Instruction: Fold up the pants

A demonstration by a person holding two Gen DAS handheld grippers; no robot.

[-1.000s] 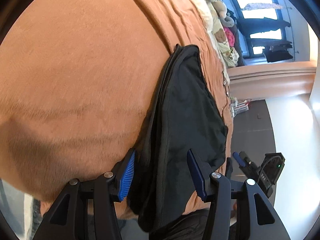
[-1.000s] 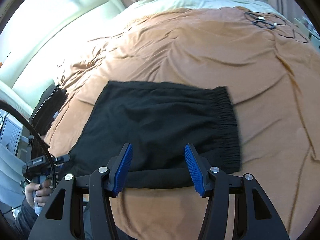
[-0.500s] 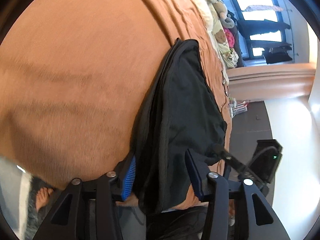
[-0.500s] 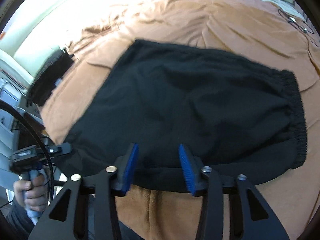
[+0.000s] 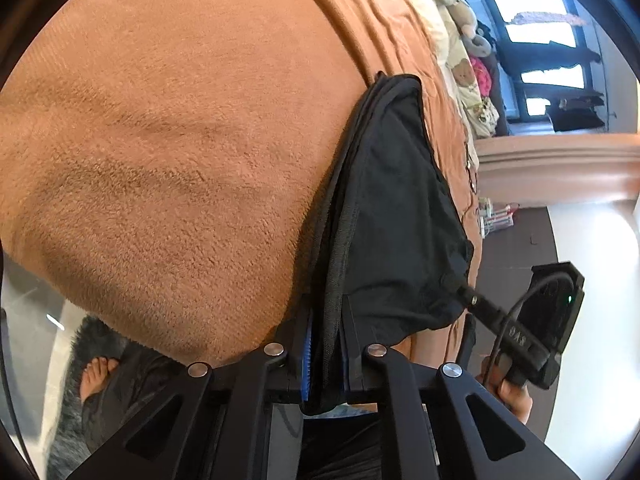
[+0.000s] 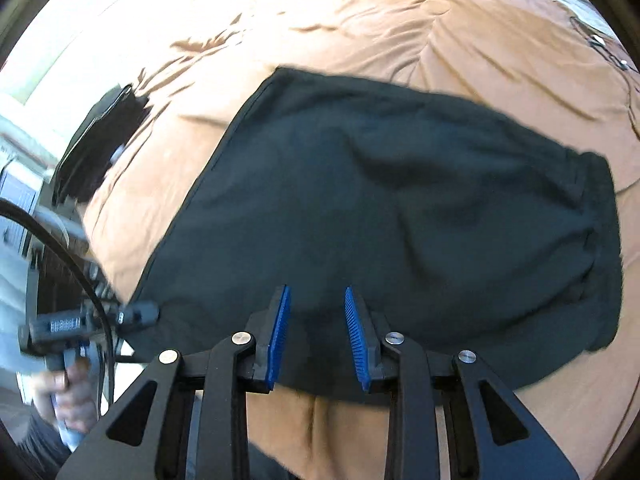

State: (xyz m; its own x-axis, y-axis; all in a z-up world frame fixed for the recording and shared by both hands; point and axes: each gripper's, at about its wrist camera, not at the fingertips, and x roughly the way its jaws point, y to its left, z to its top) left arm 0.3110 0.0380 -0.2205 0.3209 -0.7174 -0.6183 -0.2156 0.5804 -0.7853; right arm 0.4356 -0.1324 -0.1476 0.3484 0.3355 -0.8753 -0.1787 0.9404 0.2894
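Left tongs pinch pants edge; right tongs closing, label blurred.

A bedroom in a home. A wide bed under a rust-orange fleece blanket fills both views, with a cream sheet and stuffed toys along its head edge. Beyond that edge stand a dark-framed window and hanging clothes. A bare foot rests on the floor at the bed's corner.

Black pants — orange-brown blanket
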